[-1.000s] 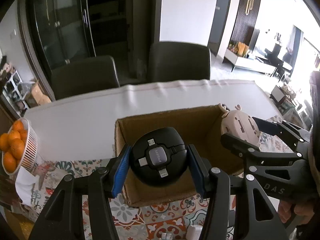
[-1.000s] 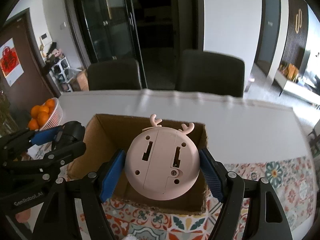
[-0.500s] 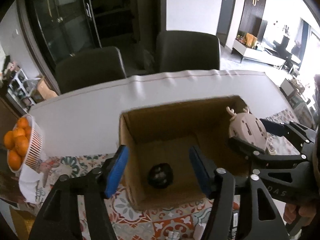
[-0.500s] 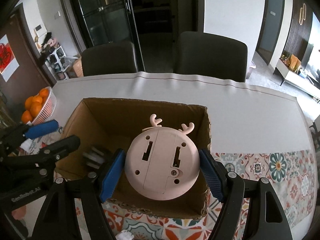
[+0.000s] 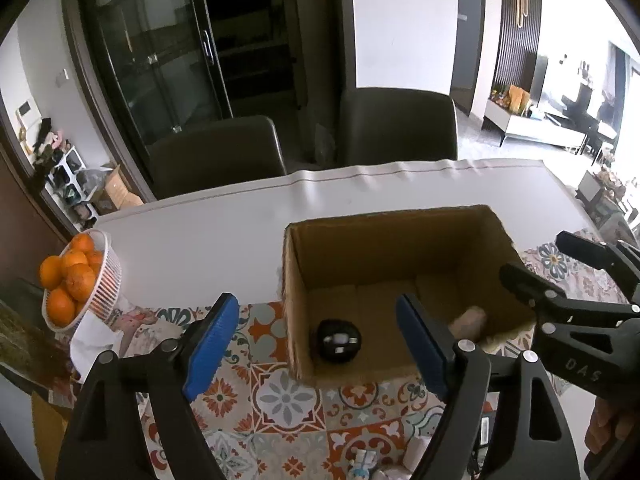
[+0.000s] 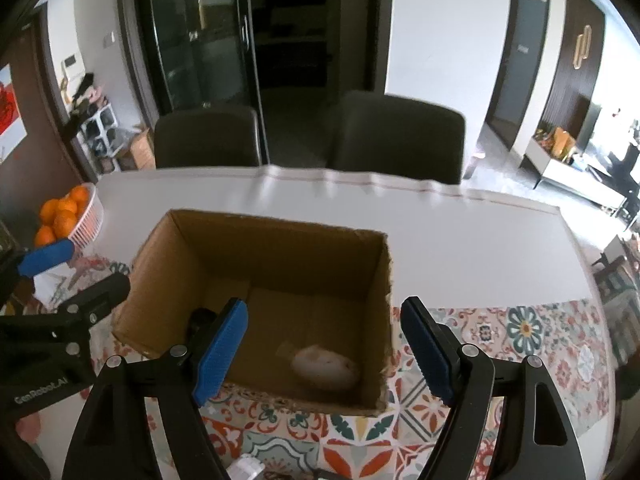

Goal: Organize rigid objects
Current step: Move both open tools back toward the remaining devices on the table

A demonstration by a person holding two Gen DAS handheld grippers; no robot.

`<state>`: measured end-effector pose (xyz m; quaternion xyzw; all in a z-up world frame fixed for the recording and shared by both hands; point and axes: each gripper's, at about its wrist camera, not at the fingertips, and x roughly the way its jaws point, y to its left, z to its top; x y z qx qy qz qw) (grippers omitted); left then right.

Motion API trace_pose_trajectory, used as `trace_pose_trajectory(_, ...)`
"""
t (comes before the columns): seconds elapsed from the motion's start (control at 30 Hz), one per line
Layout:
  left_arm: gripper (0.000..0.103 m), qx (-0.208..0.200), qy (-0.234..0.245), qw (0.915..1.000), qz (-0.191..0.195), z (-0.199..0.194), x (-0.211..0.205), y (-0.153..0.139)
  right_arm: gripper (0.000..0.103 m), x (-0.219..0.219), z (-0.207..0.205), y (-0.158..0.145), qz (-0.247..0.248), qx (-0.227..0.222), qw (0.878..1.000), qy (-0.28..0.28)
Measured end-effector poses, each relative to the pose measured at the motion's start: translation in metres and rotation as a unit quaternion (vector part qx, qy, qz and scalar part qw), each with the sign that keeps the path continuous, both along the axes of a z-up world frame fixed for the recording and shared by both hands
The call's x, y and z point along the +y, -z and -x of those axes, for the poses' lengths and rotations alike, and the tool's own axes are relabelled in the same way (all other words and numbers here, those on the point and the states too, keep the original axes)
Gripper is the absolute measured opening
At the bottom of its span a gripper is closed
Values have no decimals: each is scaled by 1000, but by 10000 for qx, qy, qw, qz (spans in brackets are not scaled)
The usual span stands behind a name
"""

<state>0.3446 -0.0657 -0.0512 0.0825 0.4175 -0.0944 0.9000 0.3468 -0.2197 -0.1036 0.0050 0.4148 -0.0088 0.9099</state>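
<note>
An open cardboard box (image 5: 392, 214) (image 6: 280, 224) stands on the patterned mat. A black round cable gadget (image 5: 339, 339) lies on its floor at the left; the right wrist view shows only its edge (image 6: 200, 318). A pink round toy (image 6: 326, 368) (image 5: 470, 320), blurred, lies at the box's near right. My left gripper (image 5: 316, 308) (image 6: 94, 264) hovers above the box's near left side, jaws opening, nothing between them. My right gripper (image 6: 323, 306) (image 5: 536, 254) hovers above the near right side, jaws opening and empty too.
A white basket of oranges (image 5: 76, 280) (image 6: 68, 216) sits at the table's left edge. Two dark chairs (image 5: 216, 152) (image 5: 400, 124) stand behind the white table (image 5: 200, 240). Small white items (image 5: 364, 460) lie on the tiled mat (image 5: 280, 400) near me.
The left gripper opened first and the black gadget fell into the box. Then the right gripper let go of the pink toy, which now lies inside. Both grippers drew back and up.
</note>
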Motion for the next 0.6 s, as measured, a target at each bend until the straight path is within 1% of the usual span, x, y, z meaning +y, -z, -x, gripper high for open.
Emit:
trace_pose_trajectory(0.17,83,-286,-3,9996,-66,27,7,-13,79,6,29,-17,116,-302,9994,132)
trace_pose_trajectory(0.3,84,-434,2,9990,-87,47,10,-20,79,11,54,-26,91,-482,9987,99)
trace_pose_trajectory(0.37,87,-519,-4,9986,-95,59,12,-21,79,11,64,-27,49,-538,9985,74)
trace_pose_trajectory(0.5,87,-643,16,9978,-142,81,15,-20,79,15,84,-26,-25,-566,9984,30)
trace_pose_trajectory(0.6,87,-704,87,9974,-117,97,18,-17,79,16,101,-23,-17,-605,9981,104)
